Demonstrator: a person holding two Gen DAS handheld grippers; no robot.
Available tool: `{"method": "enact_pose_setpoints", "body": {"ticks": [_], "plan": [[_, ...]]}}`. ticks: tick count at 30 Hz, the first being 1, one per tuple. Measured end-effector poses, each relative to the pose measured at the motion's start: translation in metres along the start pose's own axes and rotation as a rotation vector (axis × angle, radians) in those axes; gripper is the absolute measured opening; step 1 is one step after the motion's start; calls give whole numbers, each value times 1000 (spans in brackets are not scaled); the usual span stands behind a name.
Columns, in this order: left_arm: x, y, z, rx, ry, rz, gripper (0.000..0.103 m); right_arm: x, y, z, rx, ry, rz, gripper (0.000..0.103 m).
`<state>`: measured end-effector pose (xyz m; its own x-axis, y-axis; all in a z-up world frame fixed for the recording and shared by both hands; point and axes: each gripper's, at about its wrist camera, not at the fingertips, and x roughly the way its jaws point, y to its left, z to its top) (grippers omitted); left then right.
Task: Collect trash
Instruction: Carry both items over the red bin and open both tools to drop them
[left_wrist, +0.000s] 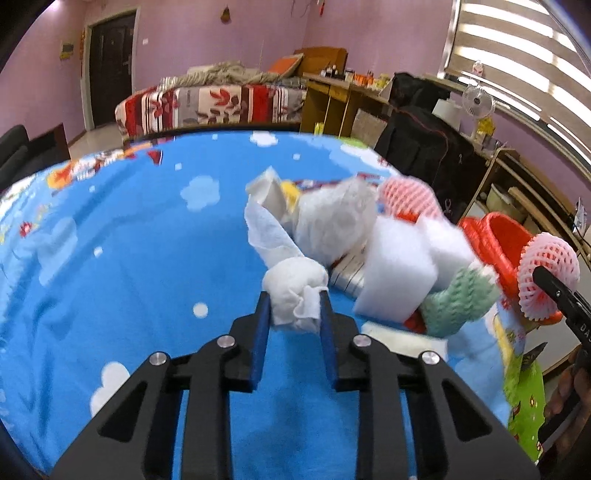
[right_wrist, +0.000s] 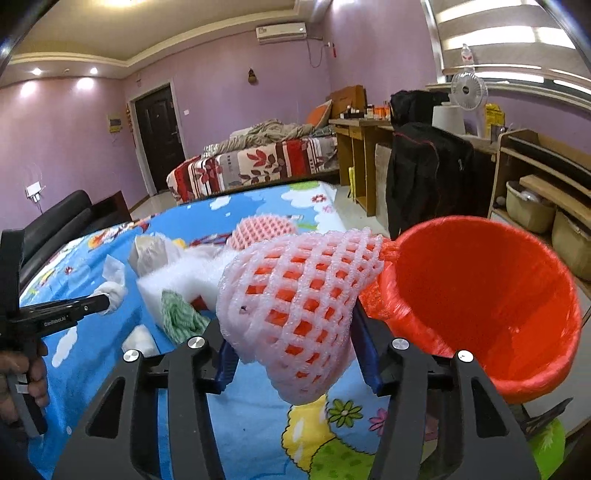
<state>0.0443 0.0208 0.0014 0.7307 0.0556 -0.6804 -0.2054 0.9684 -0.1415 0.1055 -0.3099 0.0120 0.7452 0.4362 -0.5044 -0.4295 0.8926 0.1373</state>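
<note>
Your L gripper (left_wrist: 294, 308) clamps crumpled white tissue wad (left_wrist: 295, 291); R gripper (right_wrist: 295, 345) holds pink foam fruit net (right_wrist: 295, 306) just beside red-lined bin (right_wrist: 480, 295).

Occlusions, cut-offs
red bin (left_wrist: 495, 243) half hidden behind foam blocks (left_wrist: 399, 273); person's hand (right_wrist: 33, 373) cut by left edge

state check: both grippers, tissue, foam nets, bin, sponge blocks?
left gripper: shut on tissue wad
tissue wad: crumpled, pinched, at the cloth
right gripper: shut on pink foam net
pink foam net: held, lifted beside bin
red bin: open, tilted, inside looks empty
white sponge blocks: piled loose on blue cloth
second pink net: lying behind pile
</note>
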Motion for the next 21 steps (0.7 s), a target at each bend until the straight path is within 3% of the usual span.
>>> {"method": "enact_pose_setpoints", "body": {"ticks": [13, 21], "plan": [[-27, -67, 40, 140, -83, -87, 25, -18, -50, 28, 32, -18, -64, 52], [-18, -139, 58, 254, -91, -179, 25, -20, -88, 33, 53, 1, -121, 52]]}}
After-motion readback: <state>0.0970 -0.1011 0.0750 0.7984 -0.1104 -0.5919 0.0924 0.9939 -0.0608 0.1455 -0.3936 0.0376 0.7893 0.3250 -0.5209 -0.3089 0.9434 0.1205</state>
